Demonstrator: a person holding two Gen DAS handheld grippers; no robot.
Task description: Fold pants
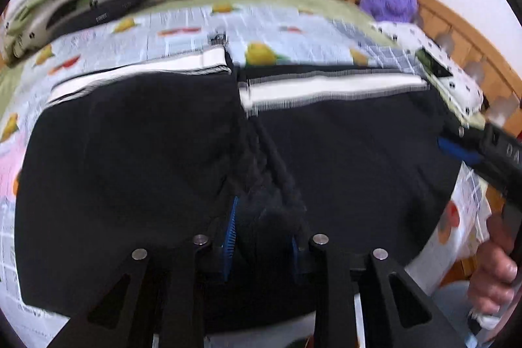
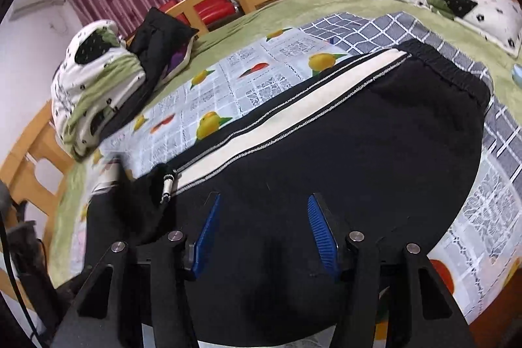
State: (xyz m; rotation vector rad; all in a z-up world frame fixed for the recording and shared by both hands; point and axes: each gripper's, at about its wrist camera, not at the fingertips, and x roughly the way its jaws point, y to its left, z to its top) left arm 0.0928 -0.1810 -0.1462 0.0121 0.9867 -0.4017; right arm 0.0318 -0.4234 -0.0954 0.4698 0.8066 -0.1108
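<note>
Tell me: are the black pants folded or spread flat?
Folded at least once: in the left wrist view one part of the black pants overlaps another, its white stripe offset.

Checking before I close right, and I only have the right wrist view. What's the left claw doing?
Observer: The left claw has bunched black pants fabric between its pads. It looks gripped.
Operator: Slack there?
Observer: No. A taut ridge runs from it up toward the white stripe.
Operator: Anything else?
Observer: A hand shows at the frame's right edge, seemingly on the handle of the right claw.
</note>
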